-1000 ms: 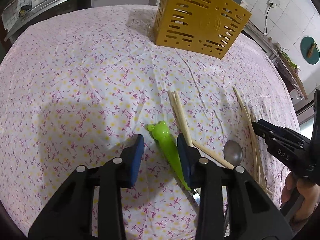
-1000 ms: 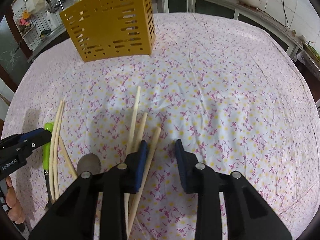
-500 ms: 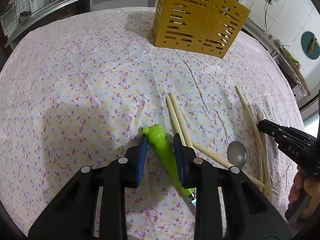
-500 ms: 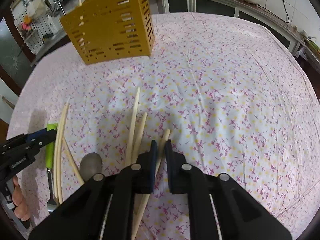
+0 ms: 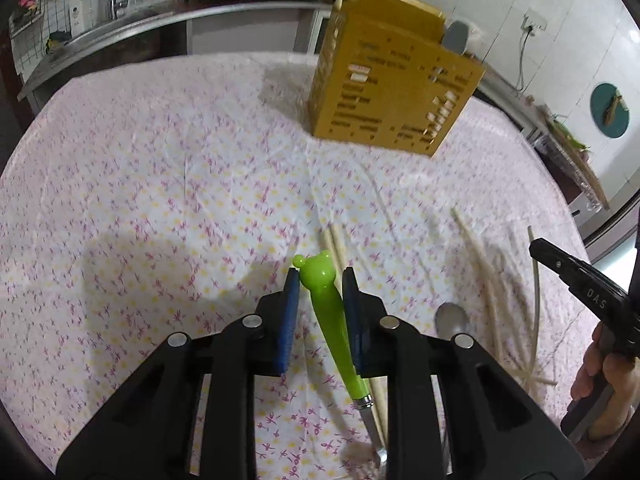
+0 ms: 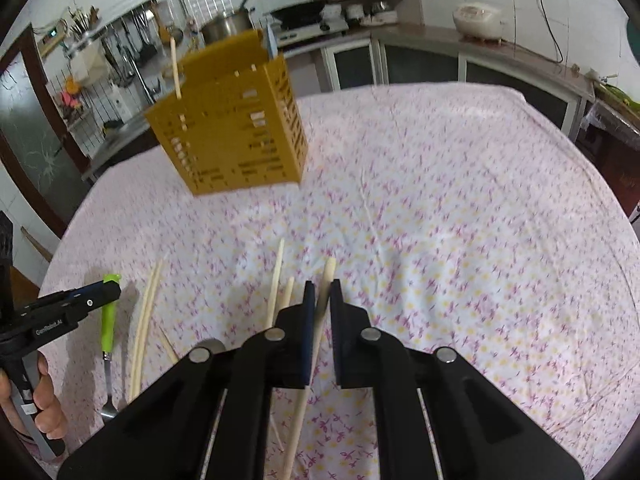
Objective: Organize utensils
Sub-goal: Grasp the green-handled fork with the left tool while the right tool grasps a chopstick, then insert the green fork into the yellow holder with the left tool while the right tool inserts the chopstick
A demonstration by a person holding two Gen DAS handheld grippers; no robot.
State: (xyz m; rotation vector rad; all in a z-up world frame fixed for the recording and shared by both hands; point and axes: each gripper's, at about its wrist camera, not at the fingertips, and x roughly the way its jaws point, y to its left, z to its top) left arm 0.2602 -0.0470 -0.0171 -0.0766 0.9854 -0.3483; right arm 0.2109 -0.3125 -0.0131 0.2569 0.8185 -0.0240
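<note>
Now both claws have closed since a second ago. Left claw (image 5: pixel 320 292) is still closing on the green fork (image 5: pixel 330 320), handle between the pads. Right claw (image 6: pixel 321 300) is clamped on one chopstick (image 6: pixel 326 280). Both items look slightly off the tabletop (image 6: pixel 440 220). Likely next stop: yellow holder (image 6: pixel 236 120), standing well apart at the far side.

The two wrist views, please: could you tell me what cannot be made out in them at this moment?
- Left wrist view: the head of the green bear-topped utensil is hidden under the left gripper, whose jaws are closing around the handle.
- Left wrist view: the slotted yellow plastic basket is motion-blurred, so its contents are unclear.
- Right wrist view: the lower end of the pale wooden chopstick held by the right gripper is cut off by the bottom edge.
</note>
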